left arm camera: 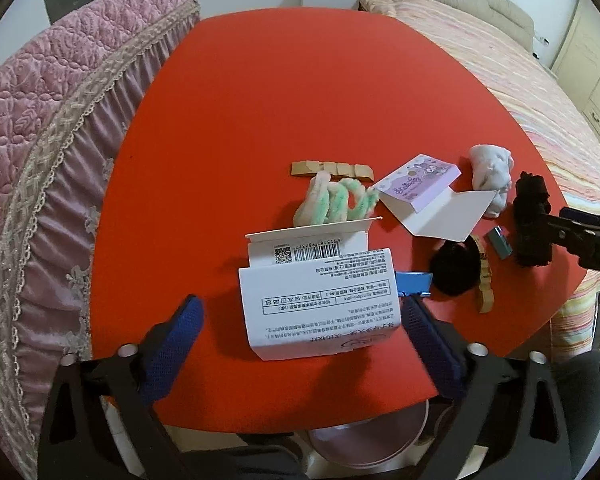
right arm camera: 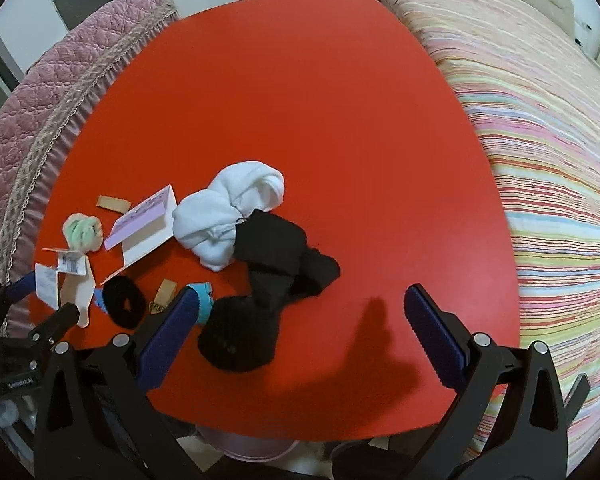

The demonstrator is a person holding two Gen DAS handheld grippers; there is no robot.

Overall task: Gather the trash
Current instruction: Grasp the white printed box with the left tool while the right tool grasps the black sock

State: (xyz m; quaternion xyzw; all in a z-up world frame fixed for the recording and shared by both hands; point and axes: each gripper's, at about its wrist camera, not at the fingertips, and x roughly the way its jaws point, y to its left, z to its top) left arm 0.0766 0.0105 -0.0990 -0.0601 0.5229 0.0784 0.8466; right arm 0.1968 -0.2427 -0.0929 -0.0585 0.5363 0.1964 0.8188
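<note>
From the left wrist, the left gripper [left arm camera: 300, 316] spreads wide around the white carton [left arm camera: 320, 300] near the red table [left arm camera: 280, 100] edge; its open flap may crumple or let the box skid if the pads close crookedly. From the right wrist, the right gripper [right arm camera: 300, 316] gapes wide and empty above one black sock [right arm camera: 268, 280], beside one white sock [right arm camera: 228, 216], with one black scrunchie [right arm camera: 124, 302] and one purple box [right arm camera: 144, 216] to the left, so cloth could be grabbed as trash.

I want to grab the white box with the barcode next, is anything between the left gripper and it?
Nothing visible is in the way. The white box lies on the red table directly between the open fingers of the left gripper.
</note>
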